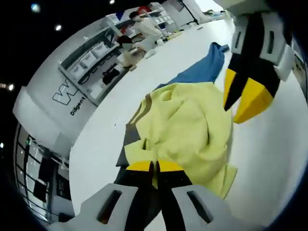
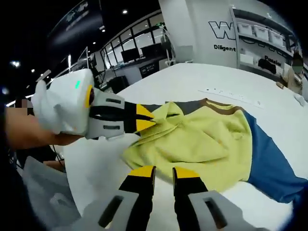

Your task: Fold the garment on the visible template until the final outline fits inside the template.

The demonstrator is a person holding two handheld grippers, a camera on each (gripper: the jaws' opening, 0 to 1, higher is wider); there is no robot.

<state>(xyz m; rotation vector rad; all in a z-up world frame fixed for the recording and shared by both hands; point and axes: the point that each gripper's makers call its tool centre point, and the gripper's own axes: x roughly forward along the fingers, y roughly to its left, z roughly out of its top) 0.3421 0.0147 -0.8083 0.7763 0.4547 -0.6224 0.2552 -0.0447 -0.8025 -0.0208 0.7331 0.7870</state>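
Garment: a yellow garment (image 2: 192, 142) with blue sleeves and a grey-brown collar band is lying bunched in loose folds on the white counter (image 2: 226, 77), near its front edge.
Template: no outline is showing clearly on the counter; it may be sitting under the cloth.
Left tool (image 1: 154, 166): its jaws are closing together on the garment's near hem, apparently pinching cloth.
Right tool (image 2: 163, 172): it is hovering just beside the yellow edge, jaws slightly parted, gripping nothing.
Step in hand: judging by the layout, the person is gathering an edge to fold it inward.
Doing it well: both tools should be pinching one layer, lifting low, and laying it flat without dragging the sleeves (image 1: 204, 70).
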